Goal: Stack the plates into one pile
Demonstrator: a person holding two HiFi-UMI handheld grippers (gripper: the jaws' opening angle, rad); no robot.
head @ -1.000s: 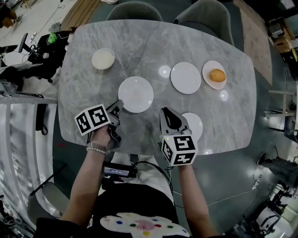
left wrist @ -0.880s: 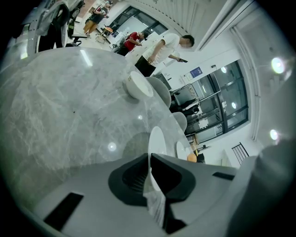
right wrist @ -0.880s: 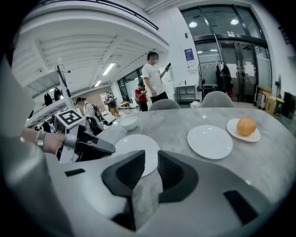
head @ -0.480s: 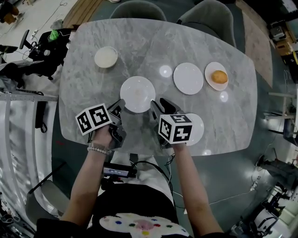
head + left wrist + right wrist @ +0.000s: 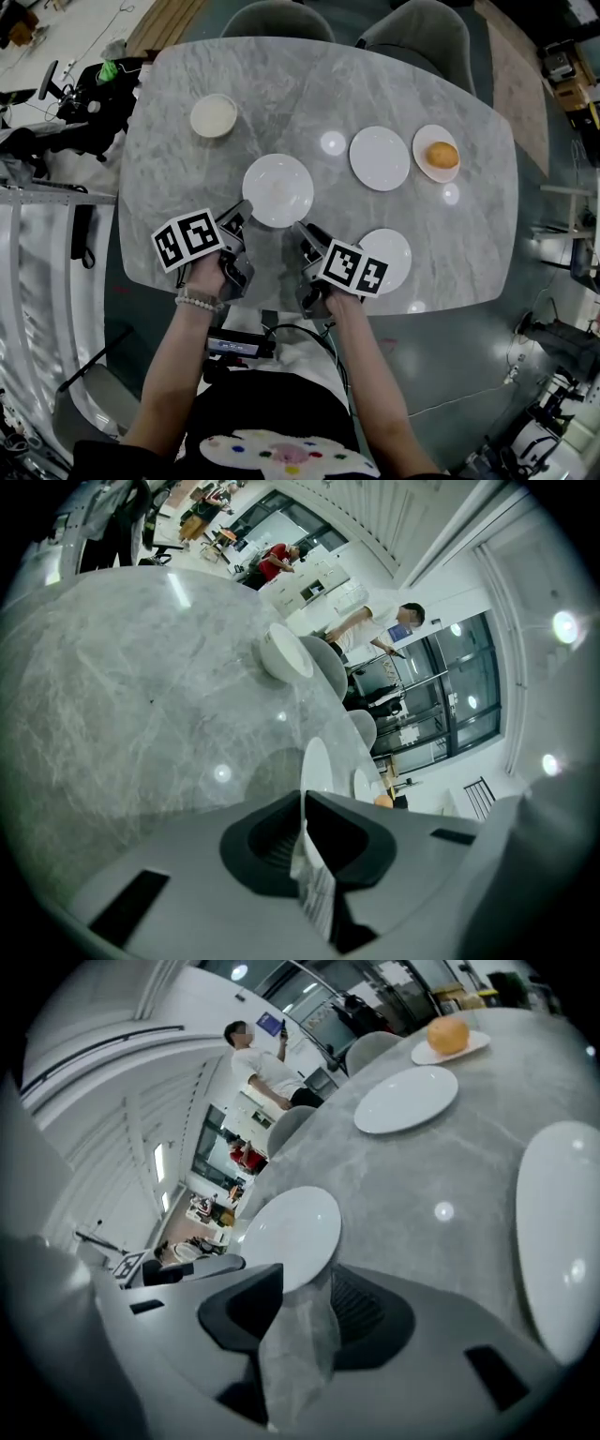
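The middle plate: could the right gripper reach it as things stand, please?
Probably yes. The right gripper has jaws that have just been opening, with nothing between them, and the plate has its near rim just ahead on bare table.

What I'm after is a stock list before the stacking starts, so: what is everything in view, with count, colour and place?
Table: one, grey marble, under everything.
Empty plates: three, white; centre, far right of centre, near edge at right.
Plate with food: one, white, far right.
Round food: one, orange, on that plate.
Bowl: one, cream, far left.
Chairs: two, grey-green, at the far side.
Bracelet: one, white beads, left wrist.
Left tongs: one, grey, shut, tips by the centre plate's near rim.
Right tongs: one, grey, open, jaws have just been opening, nothing gripped, aimed at the same plate.
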